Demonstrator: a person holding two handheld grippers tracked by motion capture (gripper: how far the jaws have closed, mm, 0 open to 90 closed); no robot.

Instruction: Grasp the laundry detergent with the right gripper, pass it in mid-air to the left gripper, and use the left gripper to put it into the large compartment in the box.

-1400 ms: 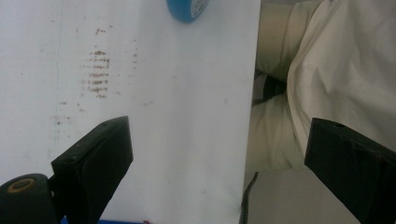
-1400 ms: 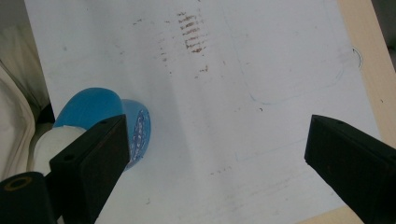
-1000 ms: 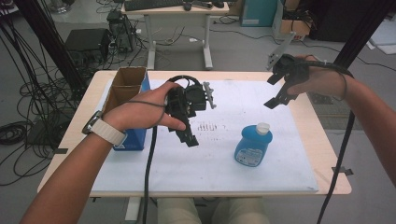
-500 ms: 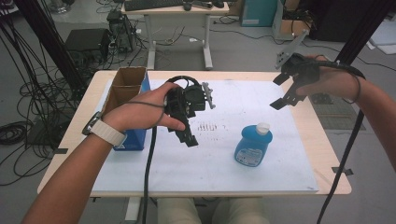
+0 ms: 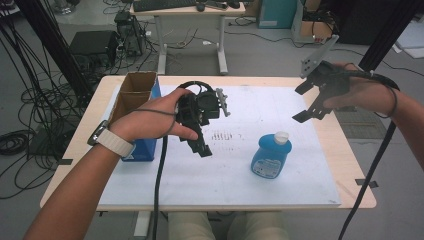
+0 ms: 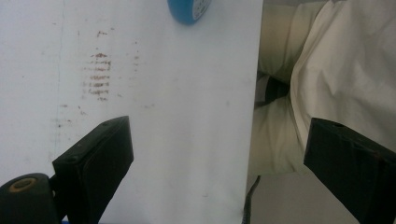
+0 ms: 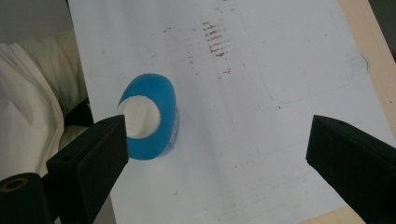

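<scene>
Reaching with your right gripper (image 5: pixel 306 104), jaws spread wide, you could tip the upright bottle (image 5: pixel 270 155) by clipping its cap (image 7: pixel 138 116); left gripper (image 5: pixel 199 131) also gapes.

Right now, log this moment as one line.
left tongs: open, above white sheet | right tongs: open, raised beyond blue bottle | bottle: upright, untouched | cardboard box: table's left side

My left hand (image 5: pixel 150 117) grips the left gripper (image 5: pixel 200 142) with its jaws spread wide and pointing down and back toward me, forearm reaching in from the lower left. My right hand (image 5: pixel 362 95) holds the right gripper (image 5: pixel 307 102) raised out to the right, jaws also wide apart and empty.
</scene>
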